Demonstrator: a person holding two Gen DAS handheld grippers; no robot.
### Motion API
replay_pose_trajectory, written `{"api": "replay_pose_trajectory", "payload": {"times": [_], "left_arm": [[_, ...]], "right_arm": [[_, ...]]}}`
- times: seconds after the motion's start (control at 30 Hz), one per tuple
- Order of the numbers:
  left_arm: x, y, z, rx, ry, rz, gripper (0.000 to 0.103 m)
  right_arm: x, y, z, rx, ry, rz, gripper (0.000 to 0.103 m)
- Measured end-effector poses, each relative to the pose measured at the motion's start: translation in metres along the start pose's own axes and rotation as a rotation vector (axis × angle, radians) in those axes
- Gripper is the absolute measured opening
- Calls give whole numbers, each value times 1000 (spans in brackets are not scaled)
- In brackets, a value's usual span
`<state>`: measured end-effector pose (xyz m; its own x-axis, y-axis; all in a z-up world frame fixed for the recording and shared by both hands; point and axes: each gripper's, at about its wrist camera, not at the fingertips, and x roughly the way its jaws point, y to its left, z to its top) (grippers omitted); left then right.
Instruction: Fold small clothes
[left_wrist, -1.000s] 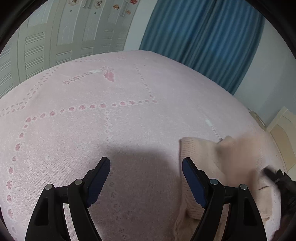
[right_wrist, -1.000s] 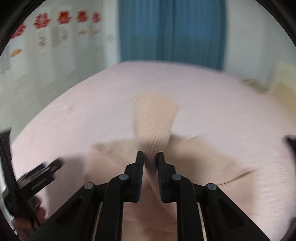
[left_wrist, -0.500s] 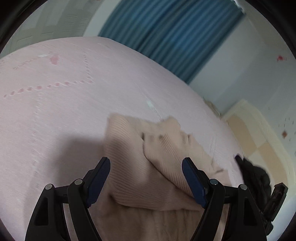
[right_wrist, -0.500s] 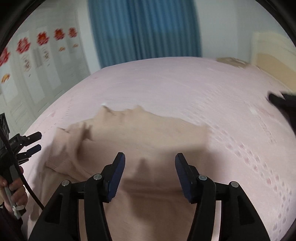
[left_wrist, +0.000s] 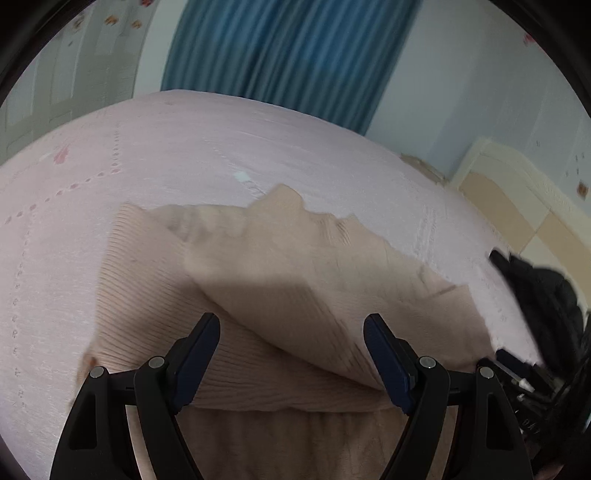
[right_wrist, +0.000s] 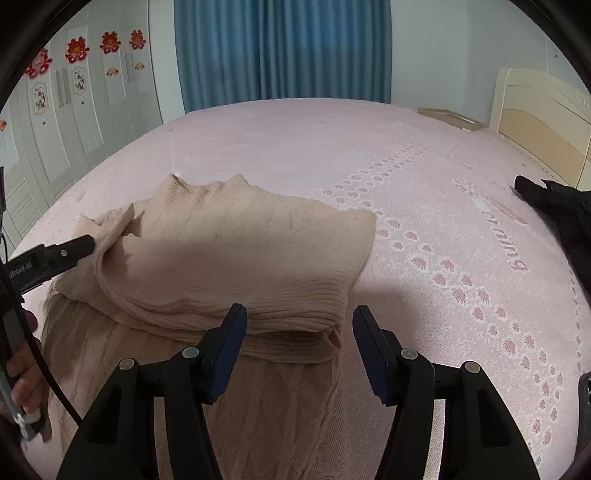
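A beige ribbed knit sweater (right_wrist: 229, 258) lies on the pink bed, its sleeves folded in over the body; it also shows in the left wrist view (left_wrist: 280, 295). My right gripper (right_wrist: 299, 347) is open and empty, just above the sweater's folded right sleeve edge. My left gripper (left_wrist: 291, 354) is open and empty over the sweater's left side, with the folded sleeve between its fingers' line of sight. The left gripper also appears in the right wrist view (right_wrist: 70, 251) at the sweater's left edge.
The pink patterned bedspread (right_wrist: 461, 258) spreads wide on all sides. A black garment (right_wrist: 557, 210) lies at the right, also in the left wrist view (left_wrist: 543, 295). A cream headboard (right_wrist: 543, 122) stands at the far right. Blue curtains (right_wrist: 280, 51) hang behind.
My right gripper let go of the sleeve it held up and opened; the sleeve now lies folded on the sweater. My left gripper swung right, over the sweater.
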<state>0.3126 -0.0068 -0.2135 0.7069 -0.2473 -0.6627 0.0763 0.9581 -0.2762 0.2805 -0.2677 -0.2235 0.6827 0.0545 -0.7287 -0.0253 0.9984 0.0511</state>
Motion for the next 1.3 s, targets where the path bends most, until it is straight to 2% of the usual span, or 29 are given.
{"api": "replay_pose_trajectory", "payload": {"times": [0.07,0.1,0.23,0.37,0.53,0.67,0.7,0.73,0.77,0.8,0.87,0.93,1.0,1.13,1.23,1.27,1.3], "left_arm": [[10,-7,-3,44,38,67,79],[11,-6,-4,46,52,69,79],[5,15,-3,-42,30,69,79],[-6,44,-6,-116,22,114,79],[-23,71,-4,-167,-13,89,79],[-24,86,-2,-207,3,56,77],[-22,90,-1,-213,9,61,74],[-21,92,-1,-215,11,64,64],[-22,92,0,-216,9,66,58],[-22,94,1,-216,3,65,56],[-22,96,5,-210,-13,55,36],[-22,95,7,-199,-25,66,24],[-21,94,9,-188,-24,89,23],[-14,95,8,-208,9,62,23],[-8,97,8,-226,20,51,23],[-7,97,8,-229,16,45,23],[-7,97,9,-232,9,39,23]], "right_arm": [[1,0,0,8,14,9,59],[2,0,-1,8,20,8,59],[9,-4,-1,30,37,-8,59],[13,-9,-1,53,59,-11,59],[8,-15,-1,83,45,-17,59],[7,-16,0,72,40,-16,59],[6,-15,1,40,36,-30,59],[3,-15,1,4,25,-50,59],[0,-16,1,-23,8,-66,59],[-3,-18,0,-38,1,-64,62],[-4,-24,-2,-42,13,-44,63],[0,-27,-4,-45,43,-37,63],[5,-27,-5,-45,66,-28,63],[13,-23,-6,-47,87,-24,63],[17,-21,-5,-37,78,-61,62],[18,-23,-3,-19,70,-65,61],[17,-25,0,14,49,-68,55]]}}
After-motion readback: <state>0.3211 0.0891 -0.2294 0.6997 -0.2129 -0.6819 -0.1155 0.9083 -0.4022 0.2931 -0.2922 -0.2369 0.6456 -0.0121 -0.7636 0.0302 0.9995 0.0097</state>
